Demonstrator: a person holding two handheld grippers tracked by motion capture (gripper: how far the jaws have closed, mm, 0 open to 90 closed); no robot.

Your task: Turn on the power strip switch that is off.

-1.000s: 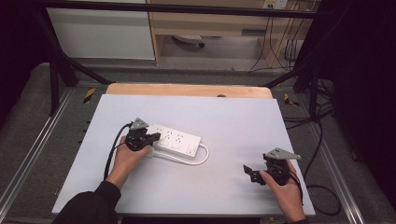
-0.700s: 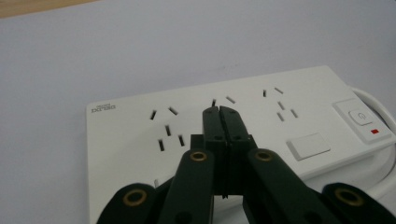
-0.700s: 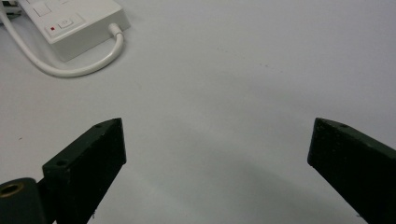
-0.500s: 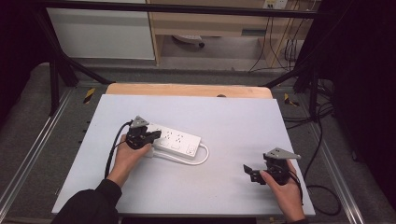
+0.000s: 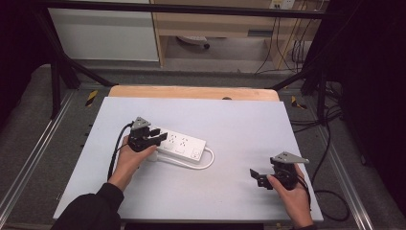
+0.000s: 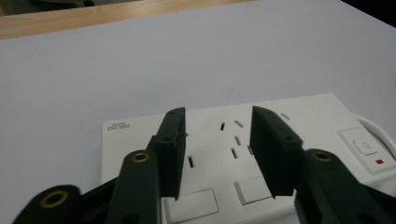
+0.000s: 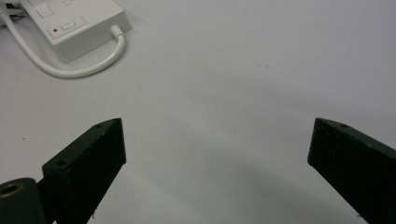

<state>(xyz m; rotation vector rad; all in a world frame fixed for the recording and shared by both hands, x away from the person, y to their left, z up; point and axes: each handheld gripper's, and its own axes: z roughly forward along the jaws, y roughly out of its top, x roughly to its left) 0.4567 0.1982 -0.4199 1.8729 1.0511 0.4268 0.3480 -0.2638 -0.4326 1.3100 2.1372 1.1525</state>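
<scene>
Lying on the table (image 5: 239, 191), one power strip (image 5: 184, 146) sits under two spread grippers, left gripper (image 5: 152, 138) and right gripper (image 5: 256, 176).

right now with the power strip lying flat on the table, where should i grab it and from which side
Probably across its narrow width, coming down from above. The power strip lies flat, sockets up, long and shallow, so its two long side walls are the likeliest parallel faces for the tongs. Take the socket section where the left tongs hover open, away from the end with the switch and the looping white cord.
</scene>
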